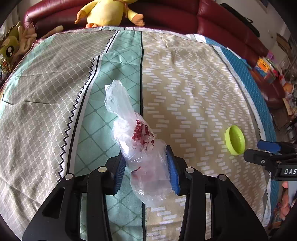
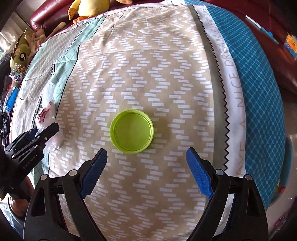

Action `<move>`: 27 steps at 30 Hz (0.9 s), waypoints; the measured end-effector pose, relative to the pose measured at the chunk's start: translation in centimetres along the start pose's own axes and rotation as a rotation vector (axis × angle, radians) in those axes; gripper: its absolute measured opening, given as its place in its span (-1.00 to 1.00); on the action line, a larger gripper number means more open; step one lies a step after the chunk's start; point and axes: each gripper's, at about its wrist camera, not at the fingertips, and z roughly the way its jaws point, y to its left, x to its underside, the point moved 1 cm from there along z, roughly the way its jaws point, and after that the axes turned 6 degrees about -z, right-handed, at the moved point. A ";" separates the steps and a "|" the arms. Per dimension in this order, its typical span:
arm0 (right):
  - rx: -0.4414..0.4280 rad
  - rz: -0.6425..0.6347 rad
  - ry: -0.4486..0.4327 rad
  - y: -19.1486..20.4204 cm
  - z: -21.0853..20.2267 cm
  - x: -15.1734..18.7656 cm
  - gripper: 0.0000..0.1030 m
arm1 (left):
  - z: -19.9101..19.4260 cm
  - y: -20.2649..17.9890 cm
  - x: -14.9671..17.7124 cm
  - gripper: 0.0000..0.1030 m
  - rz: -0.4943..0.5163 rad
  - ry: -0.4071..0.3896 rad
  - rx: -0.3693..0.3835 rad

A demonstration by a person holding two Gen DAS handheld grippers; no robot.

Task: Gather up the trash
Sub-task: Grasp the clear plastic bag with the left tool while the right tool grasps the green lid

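A crumpled clear plastic bag (image 1: 130, 115) with red shreds inside lies on the patterned cloth (image 1: 194, 89). My left gripper (image 1: 145, 155) is shut on the bag's near end, with both blue pads pressed against the plastic. A round lime-green lid (image 2: 131, 131) lies open side up on the beige part of the cloth (image 2: 148, 70). My right gripper (image 2: 146, 152) hovers open just short of it, its jaws wider than the lid and nothing between them. The lid (image 1: 235, 140) and the right gripper (image 1: 254, 149) show at the right of the left wrist view. The bag (image 2: 46, 111) and the left gripper (image 2: 50, 129) show at the left of the right wrist view.
A dark red sofa (image 1: 185, 16) runs along the far side with a yellow plush duck (image 1: 107, 11) on it. More plush toys (image 1: 11, 46) sit at the far left. Books and clutter (image 1: 267, 68) lie on the right beyond the cloth's blue edge.
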 end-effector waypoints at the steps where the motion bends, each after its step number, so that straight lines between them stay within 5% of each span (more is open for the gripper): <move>1: 0.006 -0.012 -0.005 0.3 0.1 -0.2 0.61 | -0.1 0.2 0.0 -0.26 -0.001 -0.004 -0.005; 7: 0.040 -0.085 -0.007 2.1 1.3 -1.0 0.47 | -0.8 1.2 -0.1 -0.26 -0.020 -0.011 -0.009; 9: 0.051 -0.098 -0.005 2.4 1.8 -1.2 0.19 | -1.2 1.4 -0.1 -0.26 -0.023 -0.012 -0.010; 12: 0.071 -0.119 -0.030 2.7 2.0 -1.1 0.04 | -1.4 1.3 -0.1 -0.26 -0.023 -0.014 -0.010; 20: 0.084 -0.126 -0.096 2.3 -0.4 0.2 0.03 | -1.9 -0.5 -0.1 -0.26 -0.009 -0.016 0.008; 27: 0.067 -0.034 -0.157 -2.2 -4.3 2.3 0.03 | -2.7 -4.3 0.1 -0.26 0.044 -0.021 0.046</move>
